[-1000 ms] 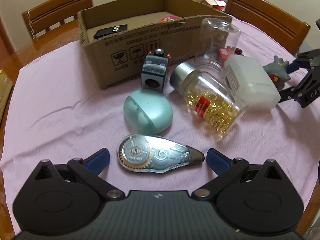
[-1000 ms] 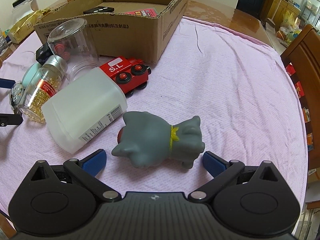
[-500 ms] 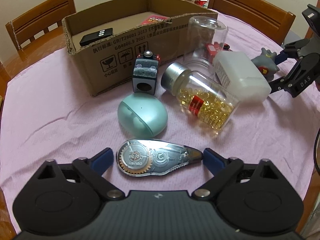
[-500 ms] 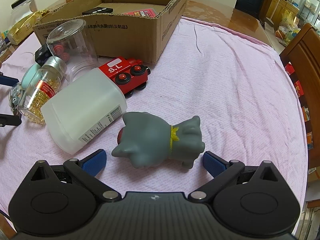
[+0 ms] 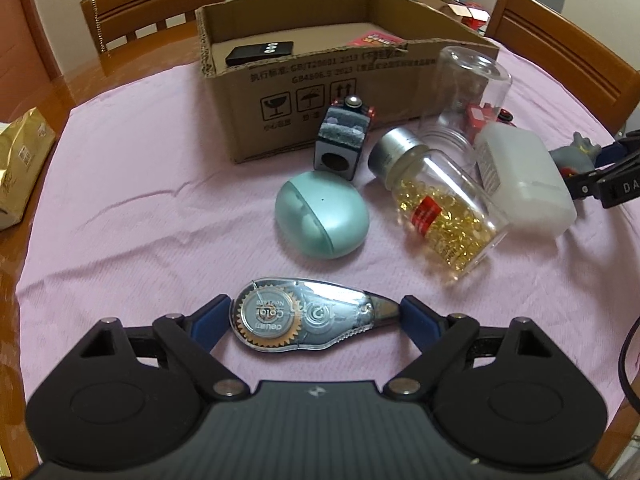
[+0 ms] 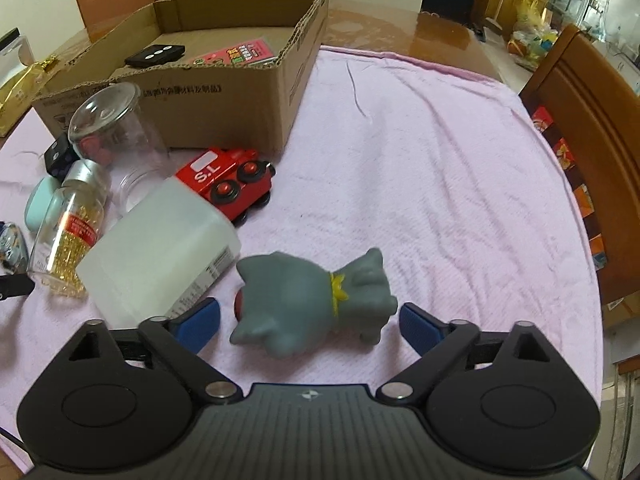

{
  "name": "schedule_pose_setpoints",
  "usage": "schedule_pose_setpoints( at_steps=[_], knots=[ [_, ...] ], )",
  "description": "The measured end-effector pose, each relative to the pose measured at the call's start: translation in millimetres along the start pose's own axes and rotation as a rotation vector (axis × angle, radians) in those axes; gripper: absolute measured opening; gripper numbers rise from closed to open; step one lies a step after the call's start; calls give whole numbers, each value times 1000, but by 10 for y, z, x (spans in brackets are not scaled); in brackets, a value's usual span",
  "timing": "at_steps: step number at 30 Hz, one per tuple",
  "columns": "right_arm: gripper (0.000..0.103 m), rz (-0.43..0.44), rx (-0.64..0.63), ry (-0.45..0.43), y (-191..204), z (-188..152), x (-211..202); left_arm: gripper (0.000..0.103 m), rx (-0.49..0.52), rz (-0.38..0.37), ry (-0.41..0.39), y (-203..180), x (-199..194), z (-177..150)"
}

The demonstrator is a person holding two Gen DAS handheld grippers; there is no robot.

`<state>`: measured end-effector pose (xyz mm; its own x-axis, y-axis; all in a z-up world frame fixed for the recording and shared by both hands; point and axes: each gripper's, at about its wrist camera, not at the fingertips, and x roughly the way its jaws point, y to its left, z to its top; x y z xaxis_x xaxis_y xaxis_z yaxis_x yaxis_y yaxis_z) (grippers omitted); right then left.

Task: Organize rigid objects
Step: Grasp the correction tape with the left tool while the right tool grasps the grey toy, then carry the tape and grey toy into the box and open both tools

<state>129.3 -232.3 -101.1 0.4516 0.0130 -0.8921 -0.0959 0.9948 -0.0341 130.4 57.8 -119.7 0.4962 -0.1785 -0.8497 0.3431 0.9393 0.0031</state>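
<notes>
My left gripper (image 5: 314, 318) has its blue pads against both ends of a clear correction-tape dispenser (image 5: 308, 316) lying on the pink cloth. My right gripper (image 6: 308, 320) stands open around a grey toy animal (image 6: 312, 300) lying on its side, with small gaps to both pads. A cardboard box (image 5: 320, 92) at the back holds a black remote (image 5: 260, 52) and a pink card (image 6: 236, 54). In front of it lie a teal case (image 5: 320, 220), a capsule bottle (image 5: 436, 208), a white container (image 6: 160, 256), a clear jar (image 6: 116, 136), a red toy train (image 6: 228, 184) and a small dark cube (image 5: 340, 140).
Wooden chairs (image 5: 152, 4) stand behind the table and on the right (image 6: 592, 152). A gold packet (image 5: 20, 160) lies at the left table edge. The right gripper shows at the far right of the left wrist view (image 5: 608, 180).
The left gripper's pads have closed in onto the ends of the tape dispenser. The right gripper has moved forward around the grey toy and narrowed a little.
</notes>
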Motion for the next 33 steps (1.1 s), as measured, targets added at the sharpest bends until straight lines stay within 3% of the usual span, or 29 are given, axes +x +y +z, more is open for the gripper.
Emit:
schedule_pose_setpoints(
  at_steps=[5, 9, 19, 24, 33],
  knots=[
    [83, -13, 13, 10, 10, 46, -11, 91, -8, 11, 4, 6, -9, -12],
    [82, -8, 1, 11, 32, 47, -20, 102, -18, 33, 26, 16, 3, -29],
    [82, 5, -4, 9, 13, 44, -24, 102, -39, 36, 25, 33, 10, -45],
    [82, 4, 6, 5, 11, 77, -12, 91, 32, 38, -4, -78, -24, -11],
    [79, -1, -1, 7, 15, 96, -7, 91, 58, 23, 12, -74, -4, 45]
  ],
)
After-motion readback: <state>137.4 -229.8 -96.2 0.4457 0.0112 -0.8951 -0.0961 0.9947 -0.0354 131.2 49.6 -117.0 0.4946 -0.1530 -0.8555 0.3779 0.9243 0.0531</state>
